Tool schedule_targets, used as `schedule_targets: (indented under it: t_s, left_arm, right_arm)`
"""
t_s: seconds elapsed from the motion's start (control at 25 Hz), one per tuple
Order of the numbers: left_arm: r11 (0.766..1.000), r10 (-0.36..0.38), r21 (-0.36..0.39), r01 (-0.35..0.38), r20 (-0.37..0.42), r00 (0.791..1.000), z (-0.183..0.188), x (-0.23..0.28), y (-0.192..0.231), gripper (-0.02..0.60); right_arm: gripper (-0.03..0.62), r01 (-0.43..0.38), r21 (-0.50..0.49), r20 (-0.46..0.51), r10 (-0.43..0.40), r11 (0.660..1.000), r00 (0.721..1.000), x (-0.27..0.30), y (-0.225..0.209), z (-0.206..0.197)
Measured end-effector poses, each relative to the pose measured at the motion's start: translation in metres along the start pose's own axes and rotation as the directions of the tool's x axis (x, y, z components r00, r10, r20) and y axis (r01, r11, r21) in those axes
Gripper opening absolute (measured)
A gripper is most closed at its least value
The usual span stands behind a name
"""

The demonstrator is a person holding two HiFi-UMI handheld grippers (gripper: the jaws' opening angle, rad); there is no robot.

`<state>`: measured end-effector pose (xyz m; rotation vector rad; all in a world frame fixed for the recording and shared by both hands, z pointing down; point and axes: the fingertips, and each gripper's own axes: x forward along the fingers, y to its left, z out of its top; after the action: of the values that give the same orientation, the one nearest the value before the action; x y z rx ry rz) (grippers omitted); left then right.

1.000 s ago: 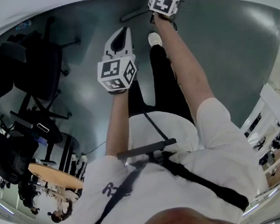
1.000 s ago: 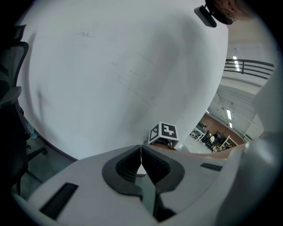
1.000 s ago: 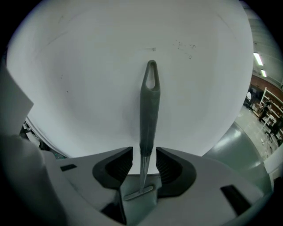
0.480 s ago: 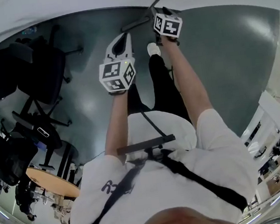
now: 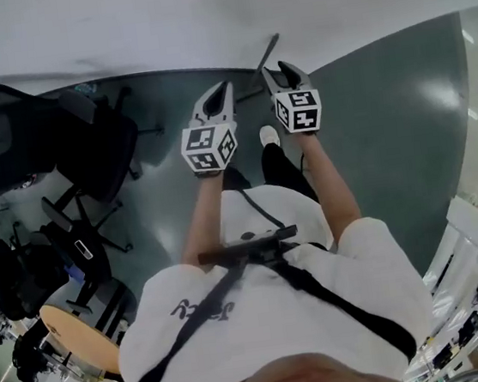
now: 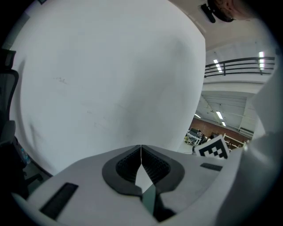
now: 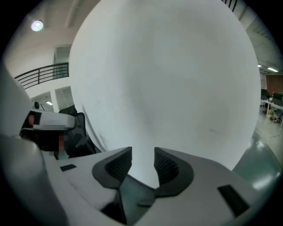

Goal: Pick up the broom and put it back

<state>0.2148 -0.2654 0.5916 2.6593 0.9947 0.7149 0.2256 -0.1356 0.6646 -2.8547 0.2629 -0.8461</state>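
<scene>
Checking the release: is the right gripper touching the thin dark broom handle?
Apart: the right gripper view shows the right gripper, just opened, only white wall between its jaws, no thin dark broom handle.

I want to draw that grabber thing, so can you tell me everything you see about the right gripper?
The right gripper is light grey and looks like plastic, with a cube of black-and-white square markers at its back. Its two jaws carry dark ribbed pads. The jaws stand apart, have just been opening, and nothing is between them. A person's right arm holds it up in the air, pointing at a white wall. Nothing else touches it.
</scene>
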Motion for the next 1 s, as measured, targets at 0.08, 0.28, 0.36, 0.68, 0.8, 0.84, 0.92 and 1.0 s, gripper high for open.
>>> schedule_targets:
  t_s: [0.08, 0.28, 0.36, 0.68, 0.8, 0.84, 0.92, 1.0]
  left_arm:
    - [0.999, -0.021, 0.047, 0.019, 0.048, 0.999, 0.027, -0.001, -0.012, 0.012]
    - [0.988, -0.050, 0.153, 0.023, 0.172, 0.984, 0.094, -0.014, -0.036, 0.014]
    - [0.983, -0.057, 0.182, 0.019, 0.208, 0.976, 0.111, -0.018, -0.047, 0.012]
    - [0.971, -0.022, 0.235, -0.052, 0.303, 0.953, 0.137, -0.022, -0.080, 0.012]
    - [0.967, -0.023, 0.249, -0.063, 0.328, 0.944, 0.144, -0.024, -0.089, 0.012]
    - [0.966, -0.020, 0.249, -0.070, 0.339, 0.941, 0.145, -0.026, -0.089, 0.012]
    - [0.964, -0.009, 0.251, -0.086, 0.357, 0.934, 0.145, -0.029, -0.091, 0.012]
    - [0.961, 0.000, 0.258, -0.102, 0.368, 0.930, 0.144, -0.030, -0.098, 0.012]
  right_arm:
    - [0.132, -0.011, -0.028, 0.076, 0.013, 1.000, 0.997, -0.023, 0.009, 0.036]
    - [0.100, -0.037, -0.060, 0.250, 0.051, 0.998, 0.967, -0.078, 0.035, 0.113]
    - [0.083, -0.040, -0.053, 0.303, 0.054, 0.998, 0.951, -0.097, 0.039, 0.135]
    - [0.006, -0.065, -0.075, 0.413, 0.090, 0.995, 0.906, -0.137, 0.043, 0.179]
    - [0.007, -0.028, -0.101, 0.444, 0.070, 0.995, 0.893, -0.142, 0.040, 0.192]
    - [0.007, -0.019, -0.110, 0.453, 0.067, 0.994, 0.889, -0.142, 0.040, 0.195]
    - [0.007, -0.010, -0.119, 0.466, 0.065, 0.993, 0.882, -0.143, 0.039, 0.196]
    - [0.007, -0.006, -0.116, 0.477, 0.061, 0.993, 0.877, -0.146, 0.033, 0.196]
